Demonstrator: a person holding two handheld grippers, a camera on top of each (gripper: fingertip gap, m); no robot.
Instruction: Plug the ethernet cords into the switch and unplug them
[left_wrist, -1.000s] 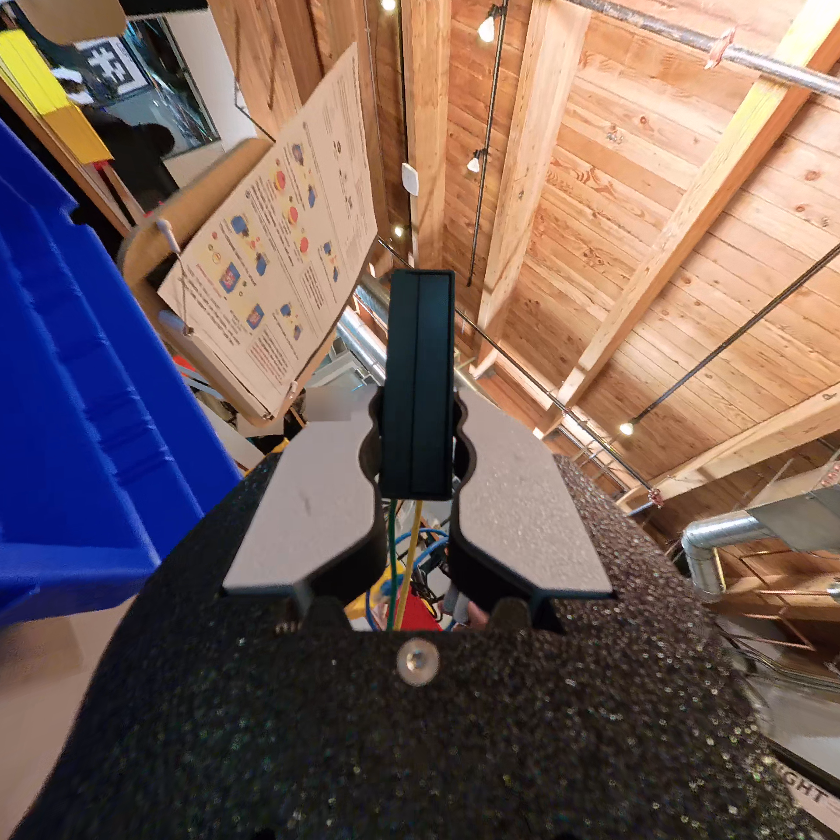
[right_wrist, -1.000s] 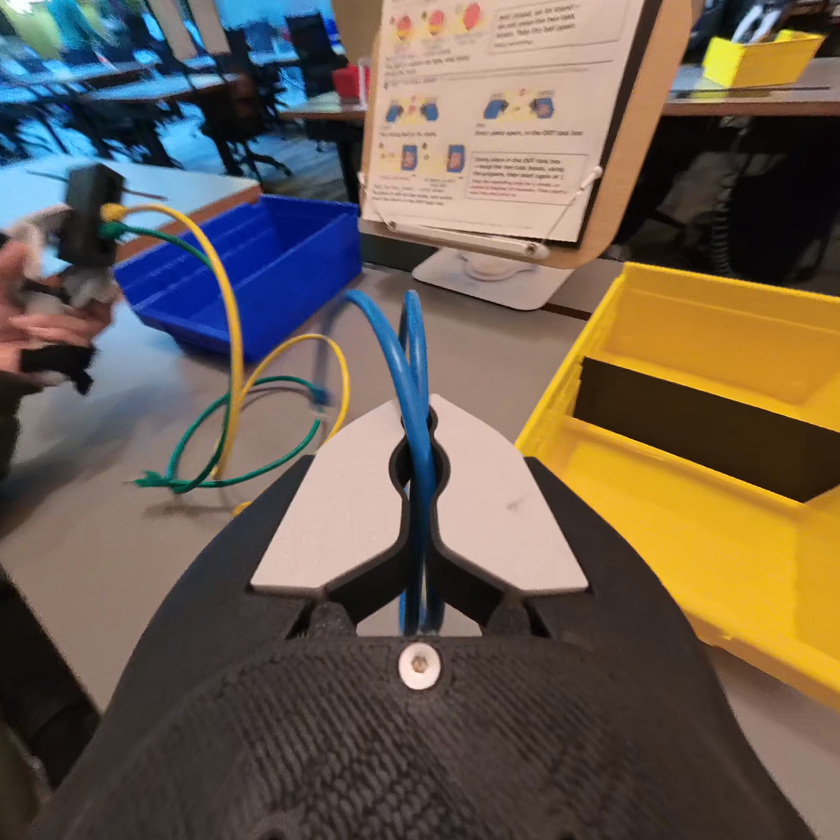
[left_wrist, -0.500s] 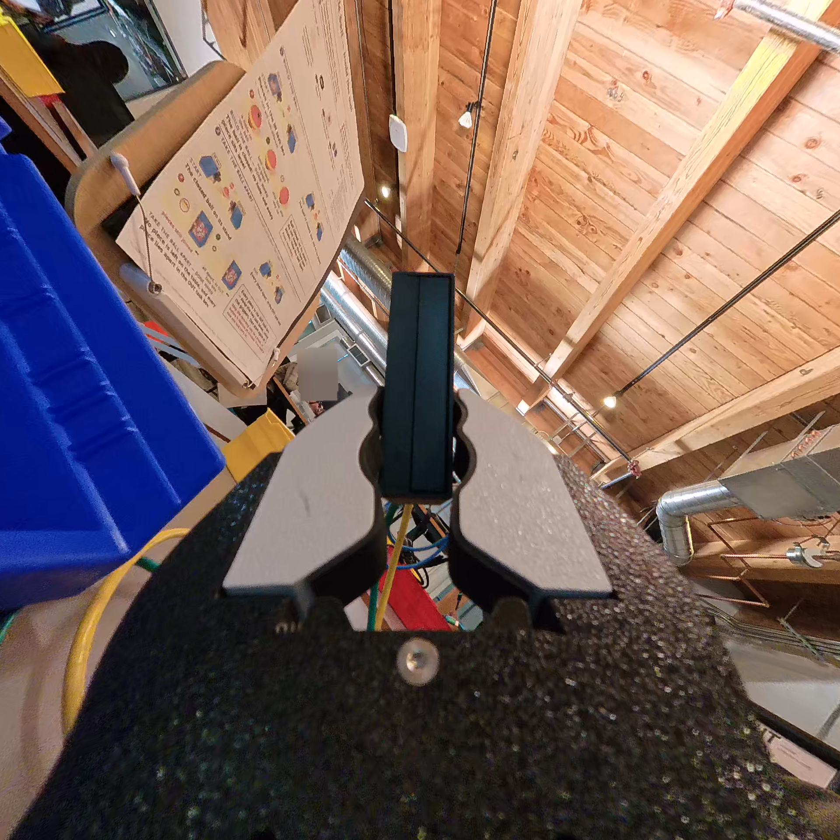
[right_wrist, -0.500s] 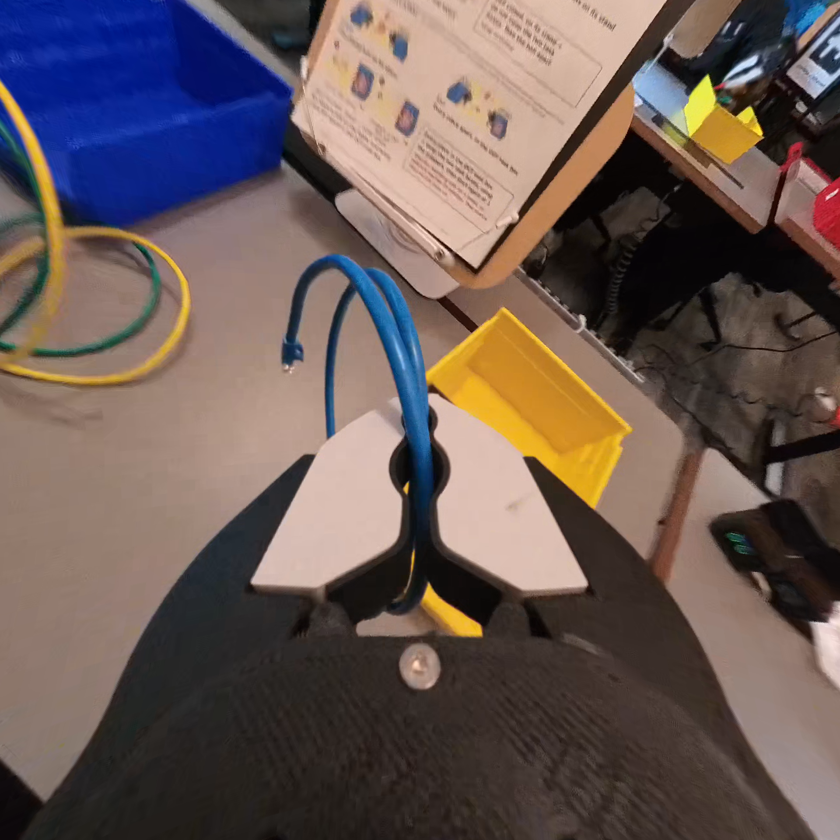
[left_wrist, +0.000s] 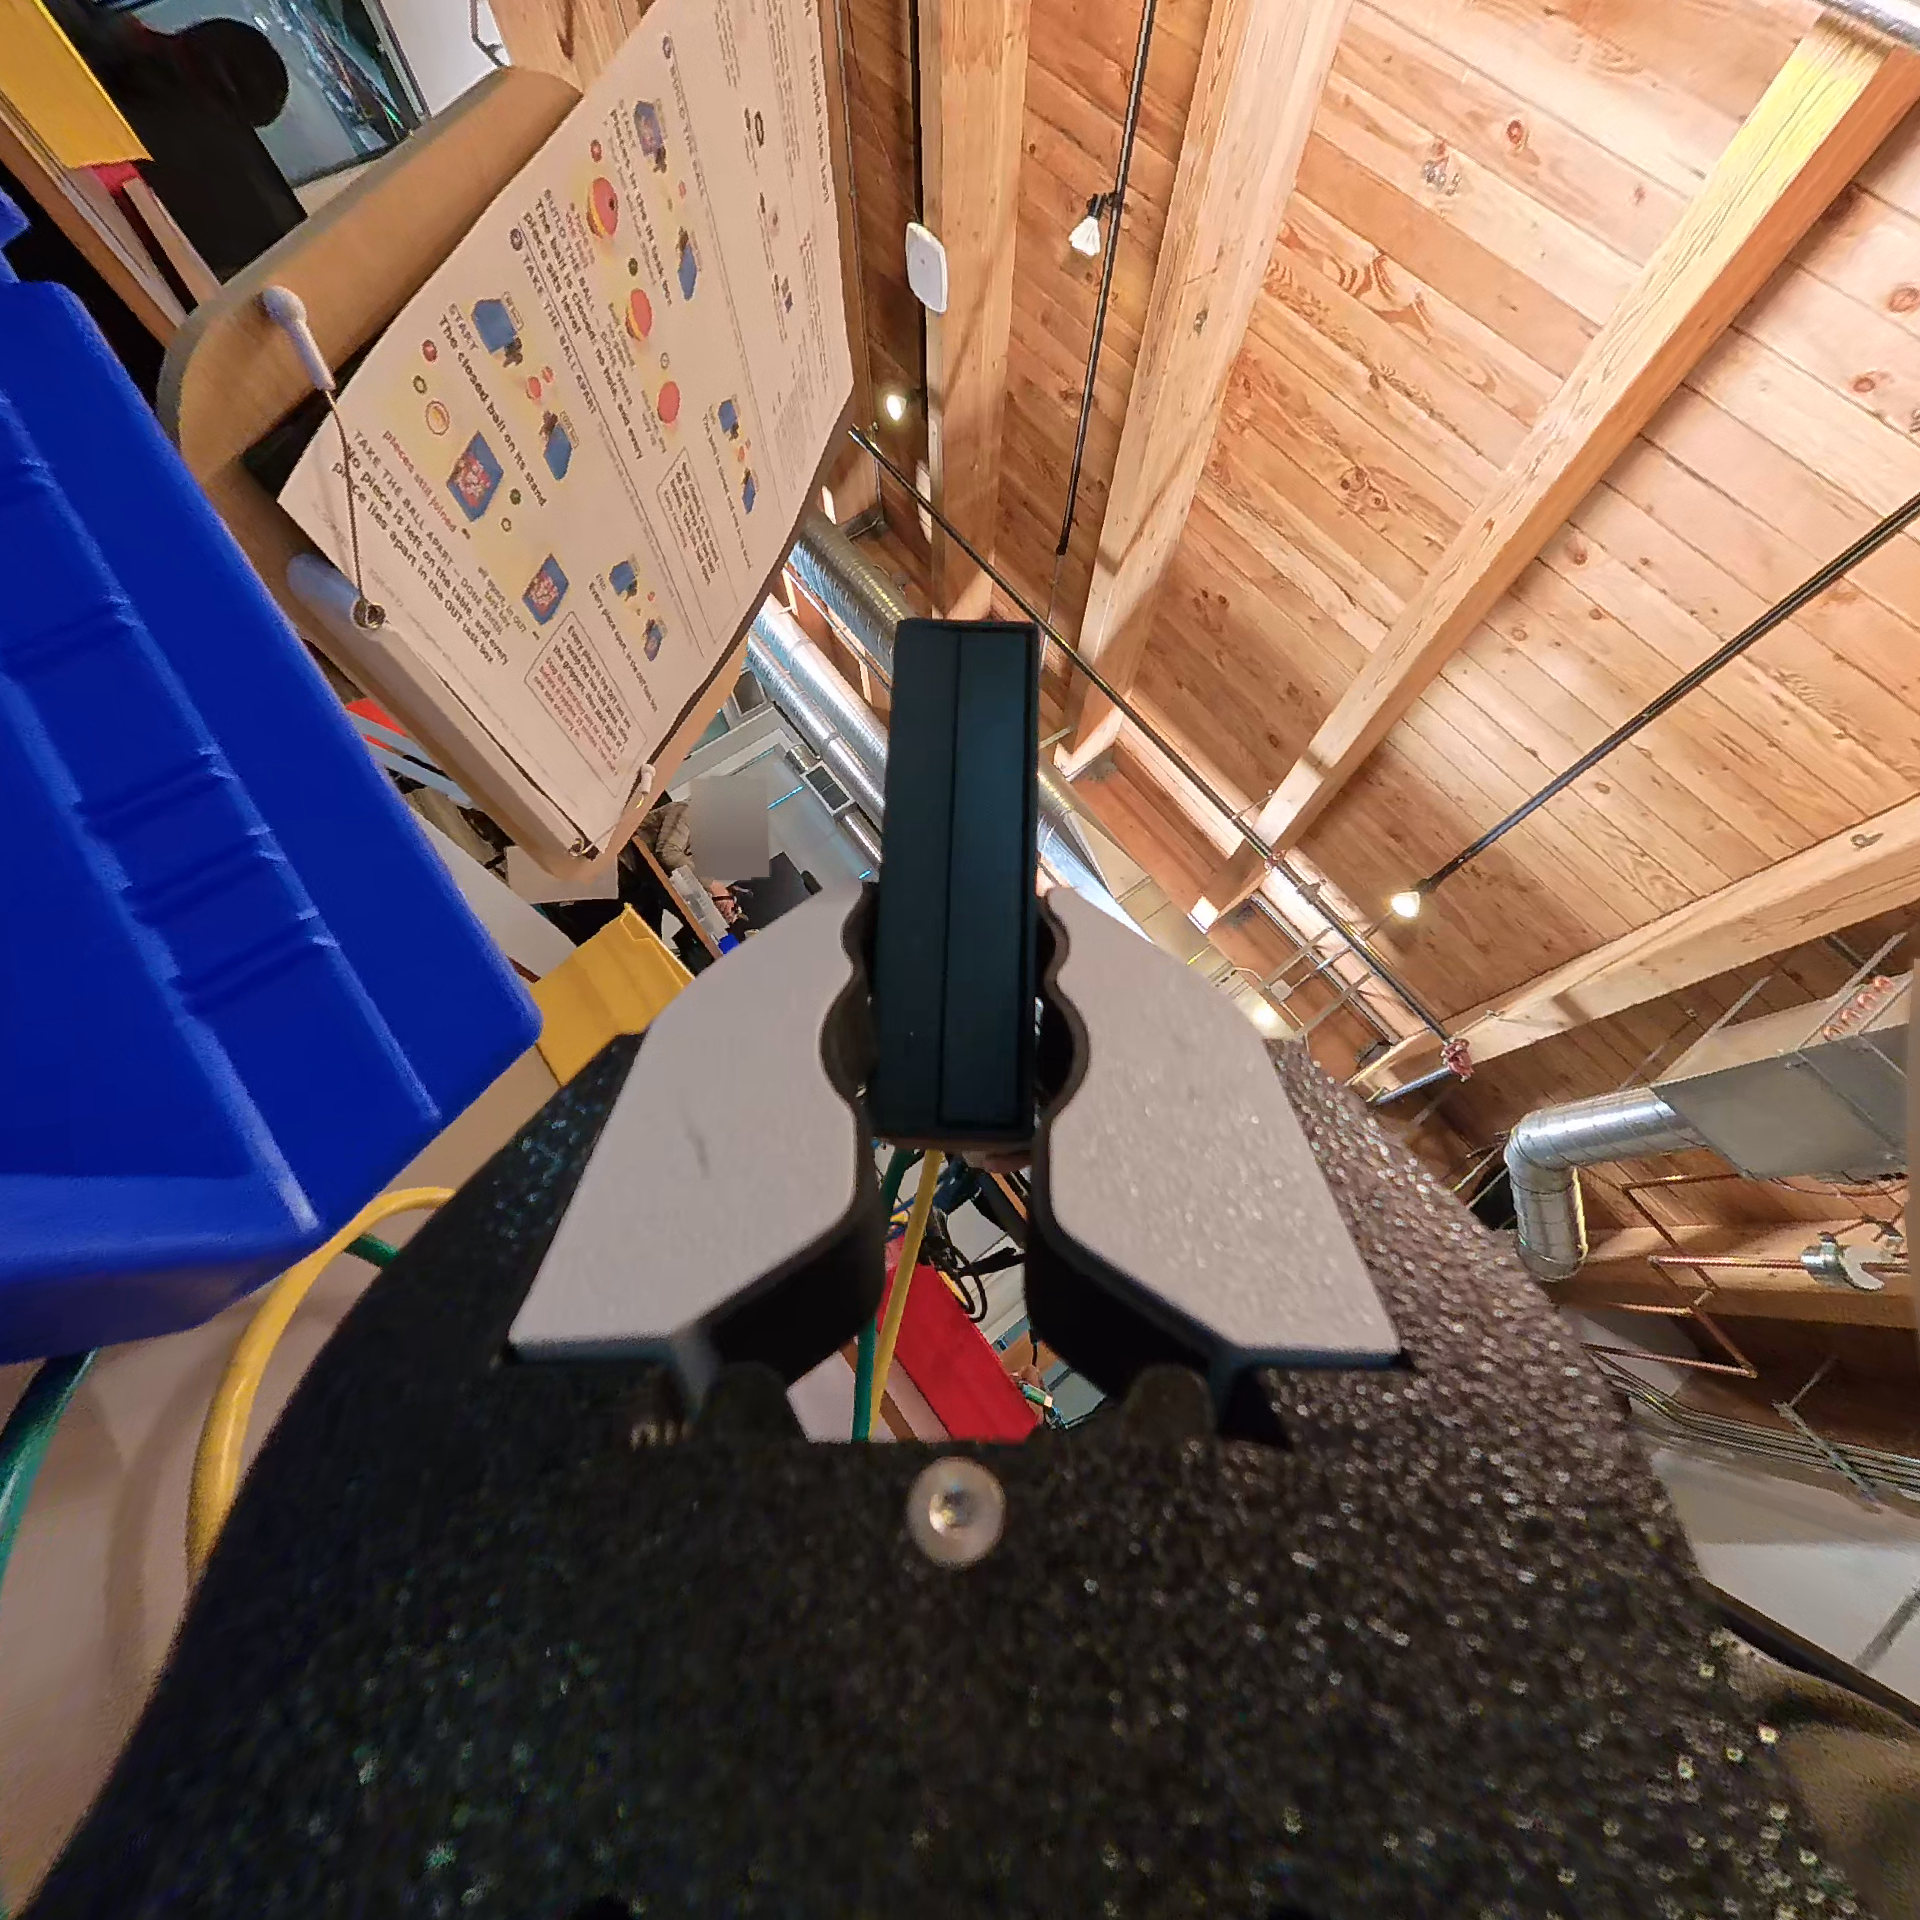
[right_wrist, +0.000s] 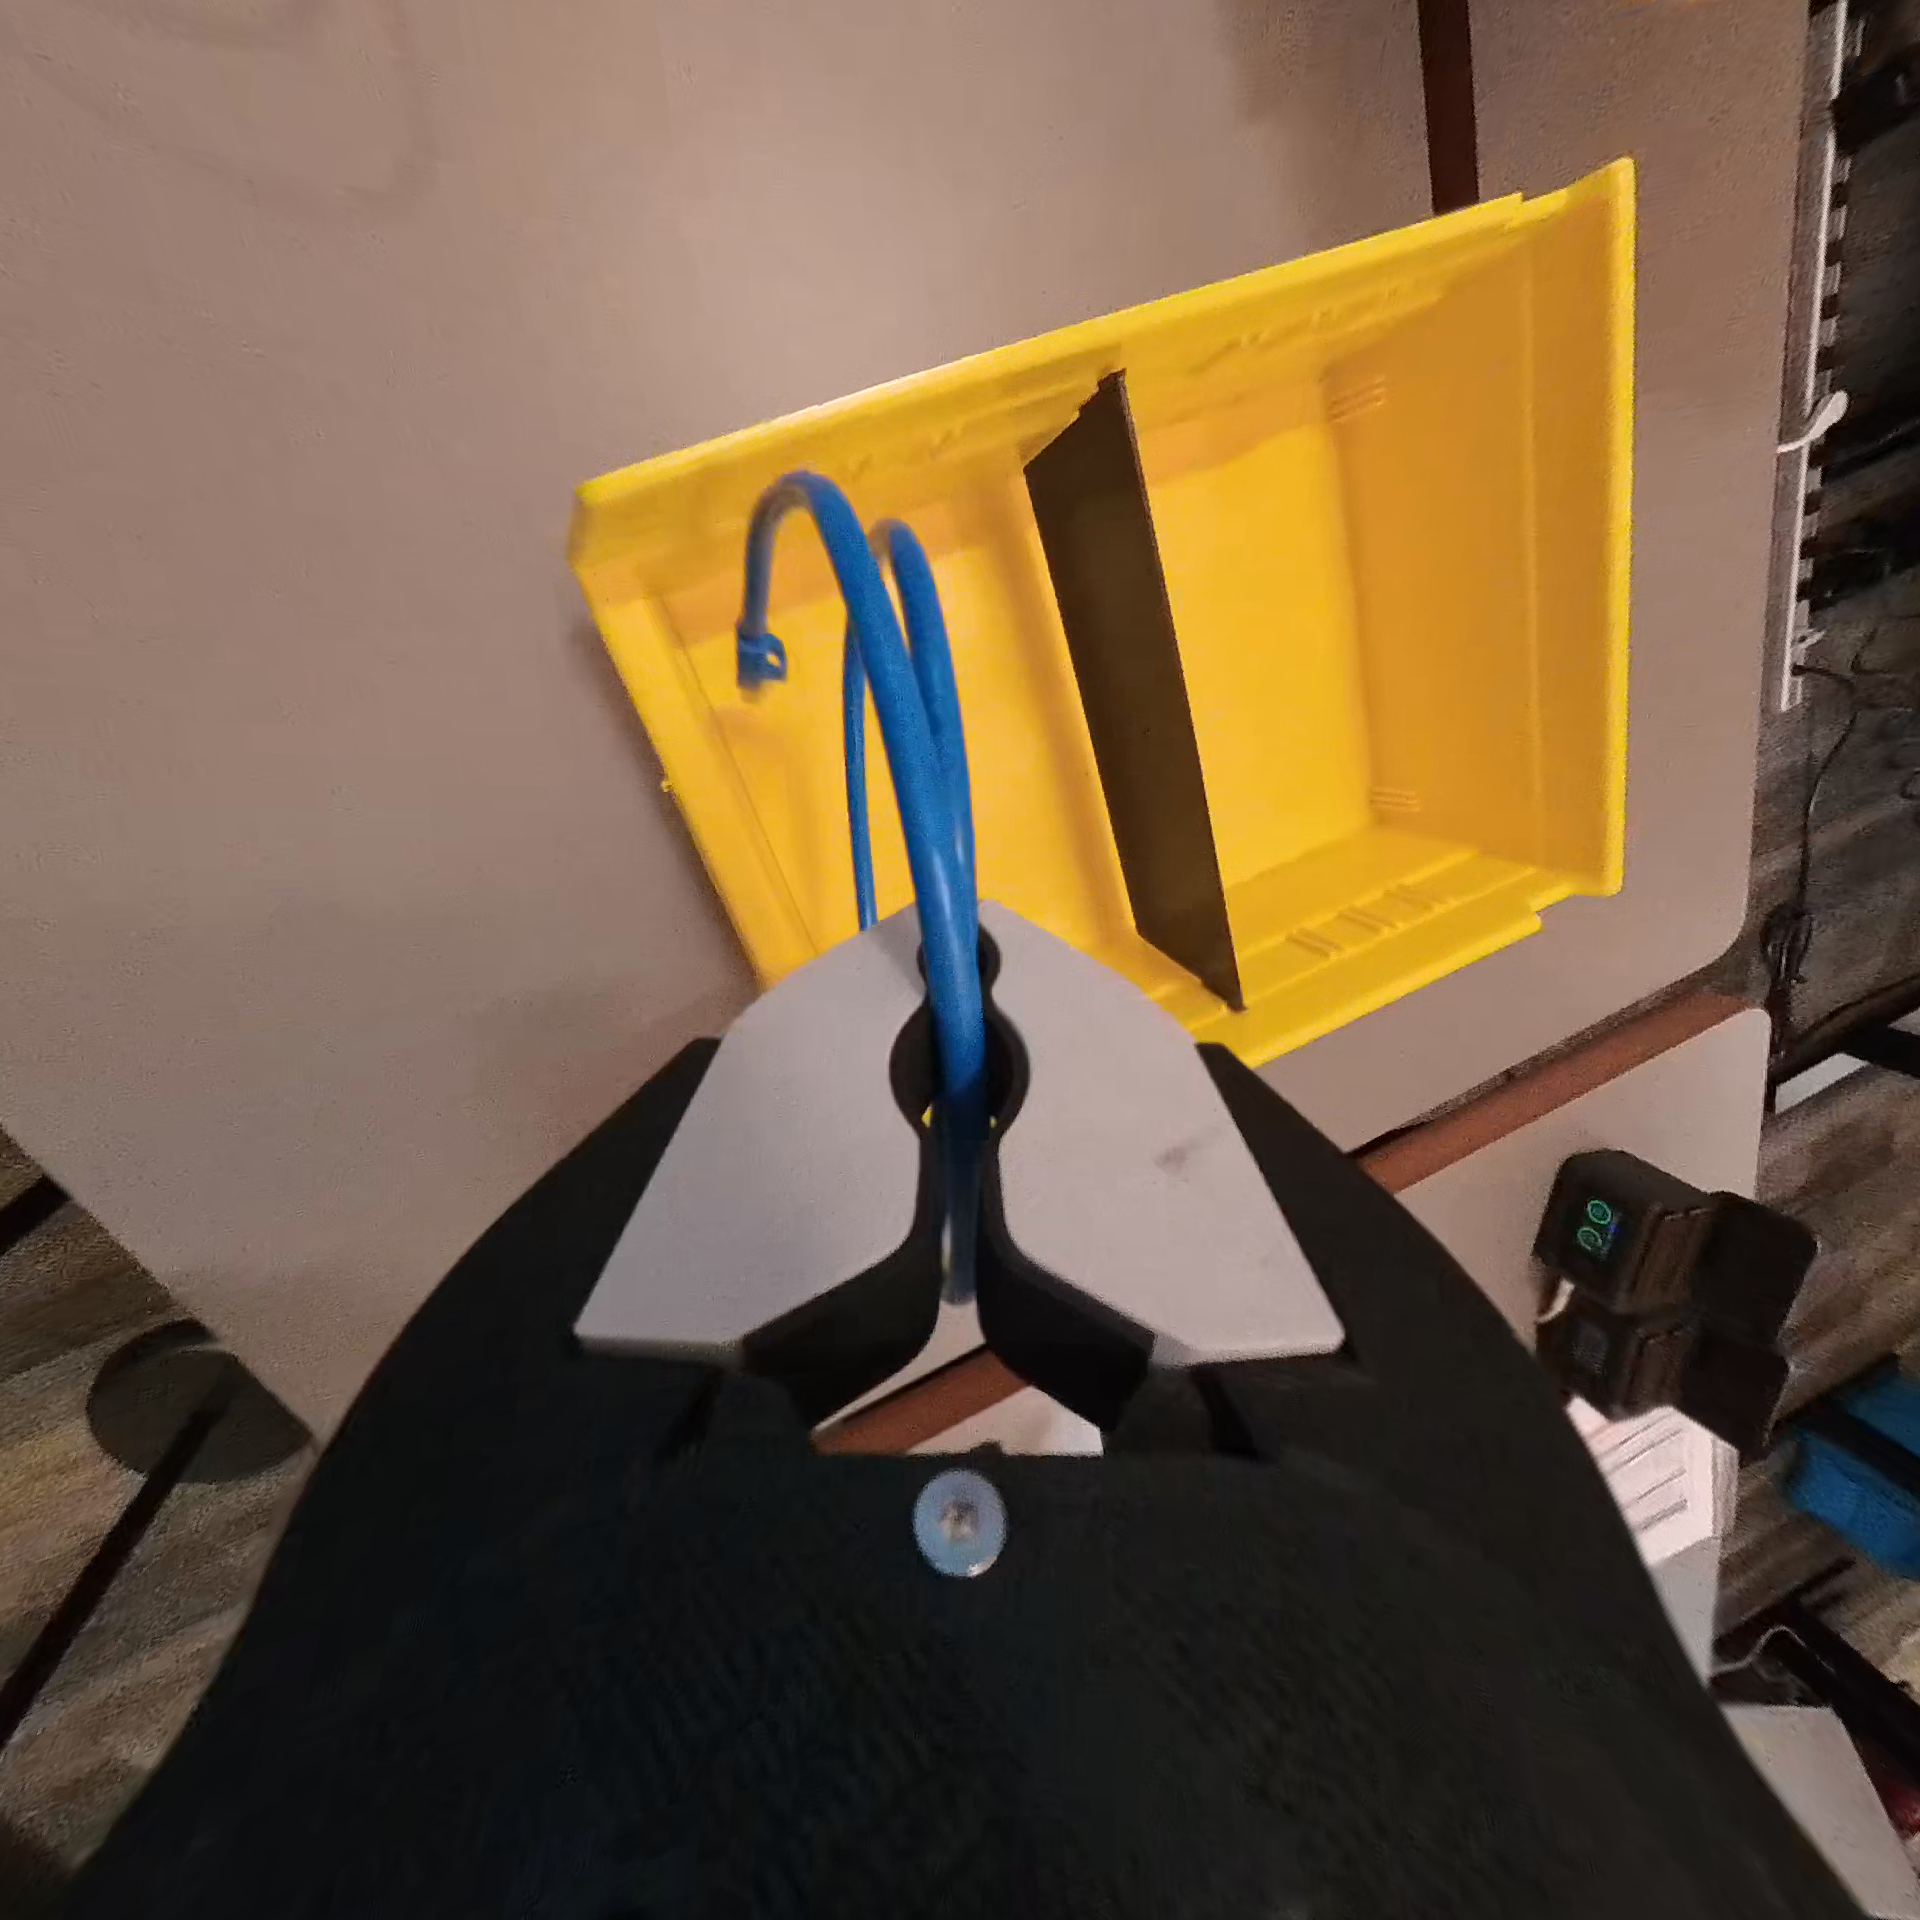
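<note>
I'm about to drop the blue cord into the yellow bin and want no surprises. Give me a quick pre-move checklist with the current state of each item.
1. Right gripper jaws shut on the blue ethernet cord: ok.
2. Cord's free plug hangs loose, unplugged: ok.
3. Cord is over the yellow bin, left of its black divider: ok.
4. Bin compartment below looks unobstructed: ok.
5. Left gripper jaws shut on the black switch: ok.
6. Yellow cord and green cord seated in the switch: cannot tell.

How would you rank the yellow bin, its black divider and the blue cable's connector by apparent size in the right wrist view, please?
1. Yellow bin, largest by far.
2. Black divider, a panel standing across the bin.
3. Connector on the blue cable, smallest, though nearer the camera.
</note>
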